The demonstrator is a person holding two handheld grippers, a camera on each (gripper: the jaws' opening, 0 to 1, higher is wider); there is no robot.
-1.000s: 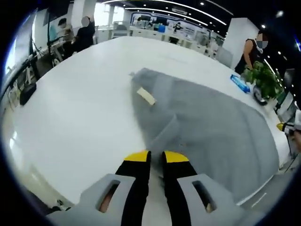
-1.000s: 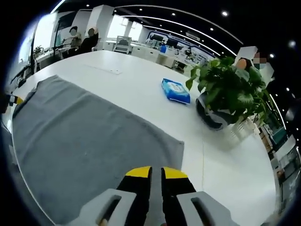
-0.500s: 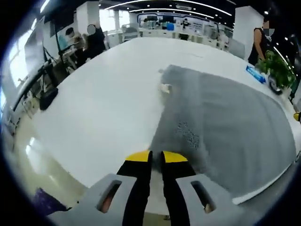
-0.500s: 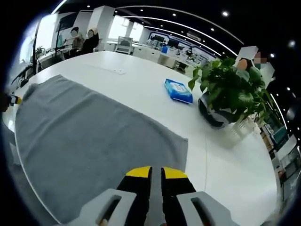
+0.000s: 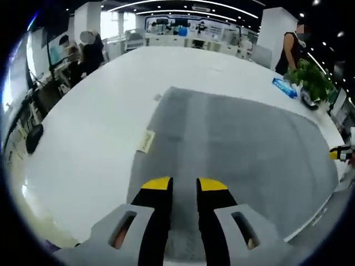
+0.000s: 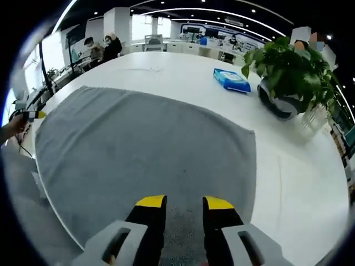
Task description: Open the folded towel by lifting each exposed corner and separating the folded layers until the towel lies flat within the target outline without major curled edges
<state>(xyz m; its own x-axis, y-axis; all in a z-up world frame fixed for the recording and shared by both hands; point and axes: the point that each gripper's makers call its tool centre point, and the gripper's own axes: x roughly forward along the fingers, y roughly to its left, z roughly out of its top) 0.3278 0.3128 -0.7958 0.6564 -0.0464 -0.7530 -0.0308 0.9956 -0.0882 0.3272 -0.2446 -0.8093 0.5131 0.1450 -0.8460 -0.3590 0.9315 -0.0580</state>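
The grey towel [image 5: 238,144] lies spread in a single layer on the white table [image 5: 89,127], and by the look of it the unfolding is all but done: no folded-over layer shows in either view, and its far edge, toward the potted plant [image 6: 288,61], runs fairly straight. A small cream label [image 5: 146,141] sits at the towel's left edge, lying flat. The left gripper [image 5: 183,184] hovers over the near edge of the towel with its jaws a little apart and nothing between them; the right gripper [image 6: 184,202] does likewise at the towel's other near end, jaws parted and empty. A blue packet [image 6: 232,79] rests on the table beyond the towel, beside the plant. No target outline can be made out, so whether the towel sits within it cannot be judged; what seems left is only smoothing and checking the near edge.
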